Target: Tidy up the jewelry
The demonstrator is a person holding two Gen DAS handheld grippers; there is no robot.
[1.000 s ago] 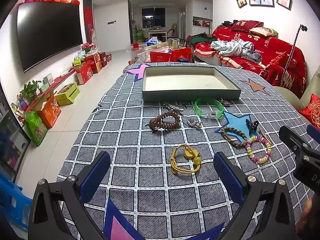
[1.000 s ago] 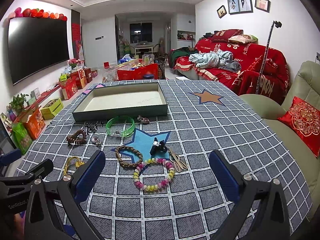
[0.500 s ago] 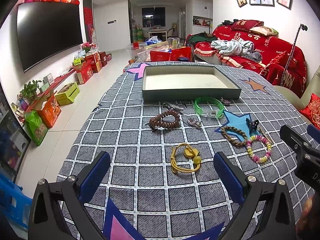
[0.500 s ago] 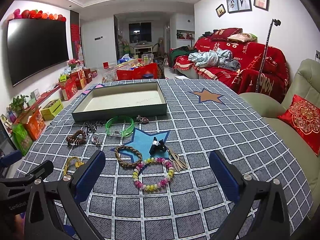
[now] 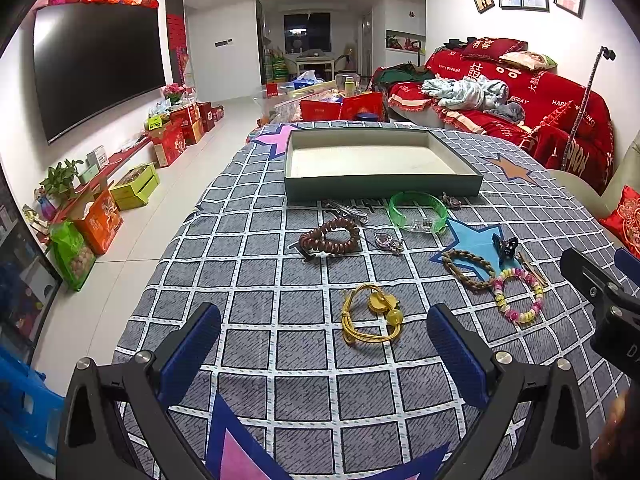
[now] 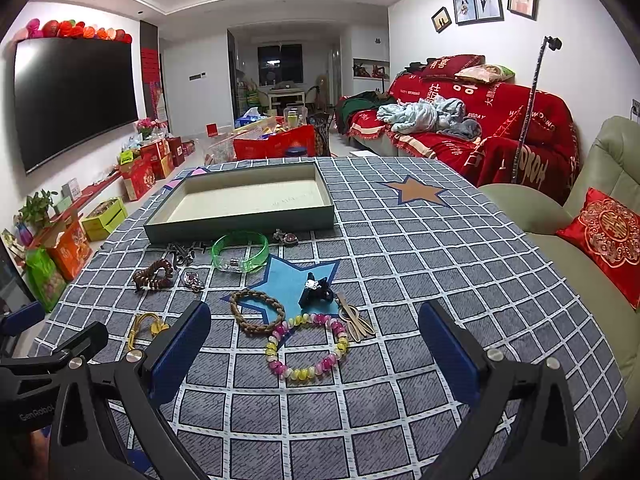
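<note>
Two grippers are hovering low over the table point(image 5: 248, 248), which is wearing a grey checked cloth, and both are standing released with nothing between their blue pads. The left gripper point(image 5: 324, 354) is facing the yellow cord bracelet with round gold beads point(image 5: 370, 316), lying just ahead of its fingers. The right gripper point(image 6: 314, 354) is facing the pastel pink-and-yellow beaded bracelet point(image 6: 308, 346), which is sitting between its open fingers' line of sight, beside the brown braided bracelet point(image 6: 258, 312) and the small black claw clip point(image 6: 316, 290).

Farther off, the translucent green plastic bangle point(image 5: 418, 212) and the dark brown coiled bead bracelet point(image 5: 330, 238) are lying near the shallow grey-green tray with a cream lining point(image 5: 380, 192), which is holding nothing yet.

These pieces are likely handling as light and limp: the cord and beaded loops will probably be sagging and slipping, so pinching across a single strand or bead run looks safest. The bangle seems stiff and slick; taking it across its rim appears best.

Compared with a second ago, almost nothing is changing; both grippers are staying open and nearly still.
</note>
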